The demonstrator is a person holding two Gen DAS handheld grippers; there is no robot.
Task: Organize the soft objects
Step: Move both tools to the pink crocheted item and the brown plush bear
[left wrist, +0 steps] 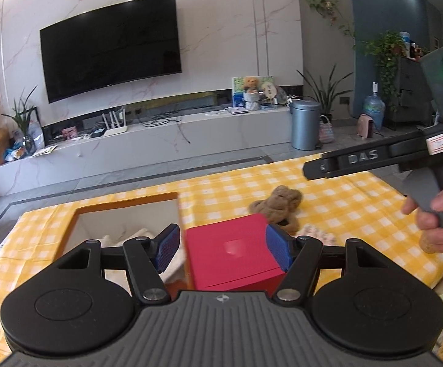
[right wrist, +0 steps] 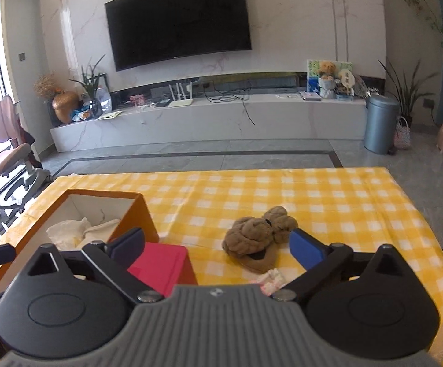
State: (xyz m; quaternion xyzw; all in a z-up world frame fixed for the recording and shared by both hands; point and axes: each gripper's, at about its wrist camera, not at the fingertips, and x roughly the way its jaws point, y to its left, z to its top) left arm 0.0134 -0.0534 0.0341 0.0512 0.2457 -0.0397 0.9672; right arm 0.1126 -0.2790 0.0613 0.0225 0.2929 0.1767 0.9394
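- The right gripper (right wrist: 216,246) has its jaws spread as wide as they go, with nothing between the pads; it hangs above the yellow checked tablecloth (right wrist: 328,202).
- The brown plush toy (right wrist: 259,235) lies on the cloth just ahead of the right jaws, nearer the blue right-hand pad than the left-hand one, and is not touched by either.
- A small pale pink cloth item (right wrist: 270,278) lies just under the toy's near edge, between the jaws and close to the gripper body; what it is cannot be made out.
- The left gripper (left wrist: 223,246) frames a red box (left wrist: 233,253) between its blue pads. The right-hand pad looks to be against the box's edge, while the left-hand pad stands just clear, so I cannot tell whether the box is truly pinched.
- The orange open box (right wrist: 77,214) sits ahead and to the left of both sets of jaws, touching or just beside the red box.
- White soft fabric (right wrist: 77,229) already lies inside the orange box, so part of the sorting appears done.
- Judged from this, the plush toy and the pink item are left to be put away; the right gripper looks best placed to take the toy.
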